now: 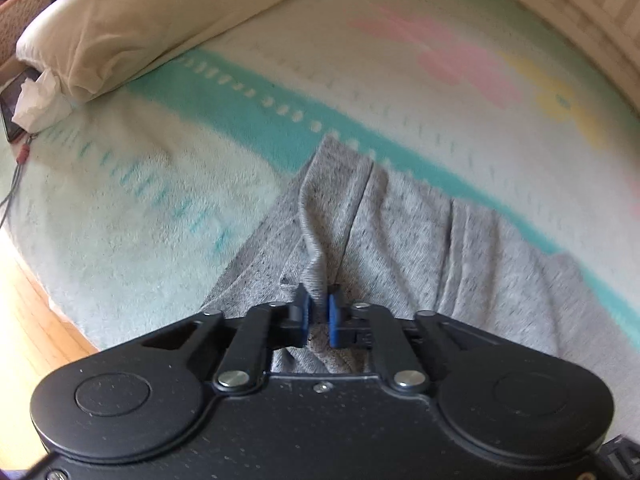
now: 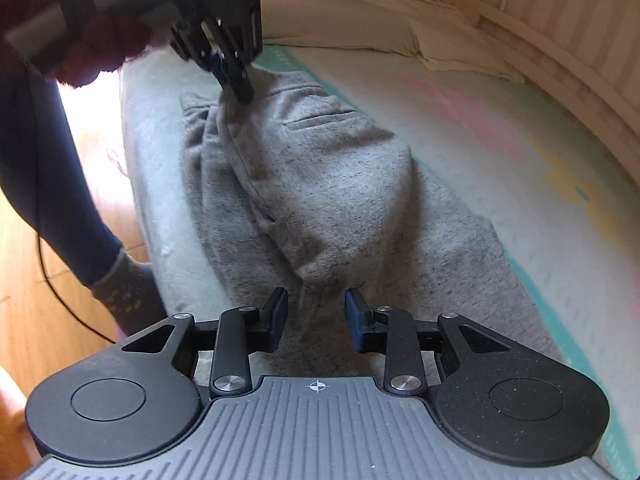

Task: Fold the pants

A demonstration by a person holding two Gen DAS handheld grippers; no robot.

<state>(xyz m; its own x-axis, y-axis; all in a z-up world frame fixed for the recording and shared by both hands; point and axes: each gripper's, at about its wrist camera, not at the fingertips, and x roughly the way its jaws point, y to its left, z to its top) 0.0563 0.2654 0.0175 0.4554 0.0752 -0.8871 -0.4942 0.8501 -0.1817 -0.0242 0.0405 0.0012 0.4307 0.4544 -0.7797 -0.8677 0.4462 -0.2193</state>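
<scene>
Grey speckled pants (image 2: 320,184) lie bunched along the near edge of a bed. In the left wrist view my left gripper (image 1: 318,312) is shut on a raised ridge of the pants (image 1: 400,232) near the waistband. The same gripper shows in the right wrist view (image 2: 236,84), pinching the fabric at the far end and lifting it a little. My right gripper (image 2: 316,316) is open, low over the near part of the pants, with nothing between its blue-padded fingers.
The bed carries a pastel blanket (image 1: 360,80) with a teal stripe. Beige pillows (image 1: 120,32) lie at the head. A phone and a tissue (image 1: 32,104) sit at the bed's corner. Wooden floor (image 2: 48,280) and the person's leg (image 2: 60,200) are at the left.
</scene>
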